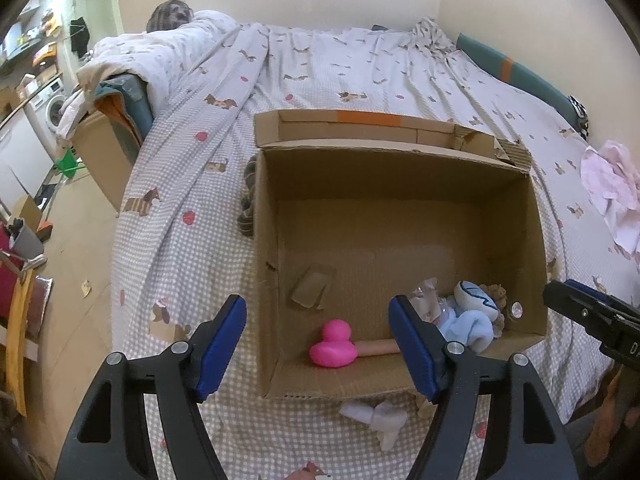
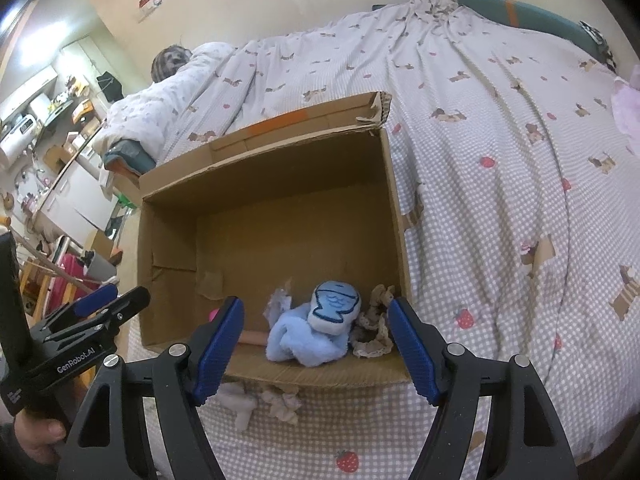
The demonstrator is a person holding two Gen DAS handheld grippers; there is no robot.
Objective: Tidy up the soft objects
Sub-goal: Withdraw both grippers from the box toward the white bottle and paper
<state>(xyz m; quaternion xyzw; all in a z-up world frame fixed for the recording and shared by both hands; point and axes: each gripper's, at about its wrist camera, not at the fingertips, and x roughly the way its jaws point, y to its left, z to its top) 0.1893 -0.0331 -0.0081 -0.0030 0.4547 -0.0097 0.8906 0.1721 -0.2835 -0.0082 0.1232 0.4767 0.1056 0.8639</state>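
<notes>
An open cardboard box [image 1: 400,172] sits on the bed; it also shows in the right wrist view [image 2: 394,200]. Inside near its front wall lie a pink rubber duck [image 1: 333,345], a light blue soft cloth [image 1: 466,326] [image 2: 298,338], a blue-and-white fish plush [image 2: 334,307] [image 1: 476,295] and a beige lace piece [image 2: 374,326]. My left gripper [image 1: 318,354] is open and empty, above the box's front edge over the duck. My right gripper [image 2: 316,346] is open and empty, over the blue cloth and fish plush. A white soft piece [image 1: 380,416] [image 2: 240,402] lies on the bed before the box.
The bed has a checked sheet with dog prints [image 1: 180,184]. A pink garment [image 1: 612,188] lies at the bed's right side. A folded duvet [image 1: 160,52] lies at the far left corner. A brownish knitted item [image 1: 248,200] lies left of the box. Floor clutter is at left.
</notes>
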